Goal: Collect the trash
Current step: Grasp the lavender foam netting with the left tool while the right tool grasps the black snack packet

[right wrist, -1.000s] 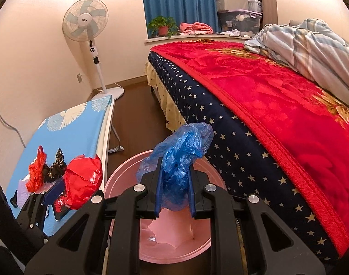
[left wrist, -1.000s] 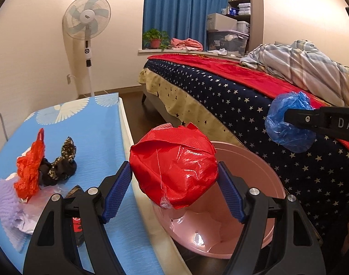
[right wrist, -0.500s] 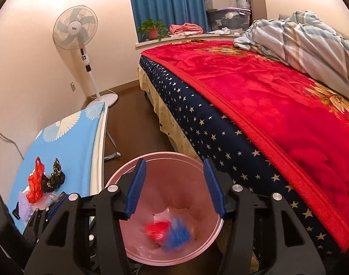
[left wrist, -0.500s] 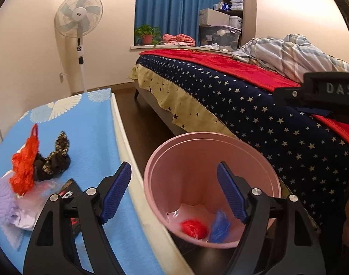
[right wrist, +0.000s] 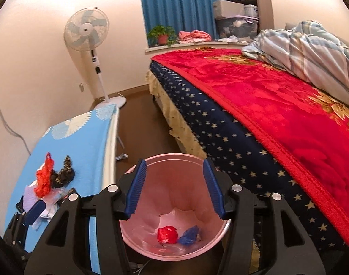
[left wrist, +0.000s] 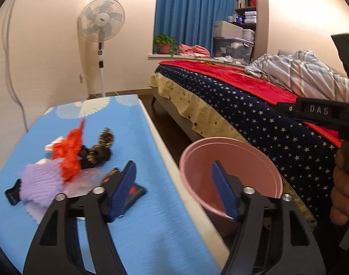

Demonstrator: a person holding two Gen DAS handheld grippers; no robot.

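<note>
A pink bin (right wrist: 174,183) stands on the floor between the blue table (left wrist: 137,229) and the bed. A crumpled red bag (right wrist: 167,234) and a blue bag (right wrist: 189,232) lie at its bottom. My right gripper (right wrist: 174,162) hangs open above the bin's mouth and holds nothing. My left gripper (left wrist: 173,167) straddles the table's edge, its jaws closing with nothing between them. Ahead of it on the table lies a trash pile: an orange-red net (left wrist: 70,151), a dark patterned scrap (left wrist: 99,151), purple fabric (left wrist: 40,181), clear plastic (left wrist: 87,178) and a red-black packet (left wrist: 133,191).
A bed (right wrist: 277,114) with a red blanket and a starry navy cover fills the right side. A standing fan (left wrist: 101,27) is by the far wall. Brown floor (right wrist: 137,119) runs between table and bed. A hand (left wrist: 344,183) grips the right tool.
Both grippers opened and let go of the red and blue bags, which fell into the bin. The left gripper then swung left, toward the pile on the table.
</note>
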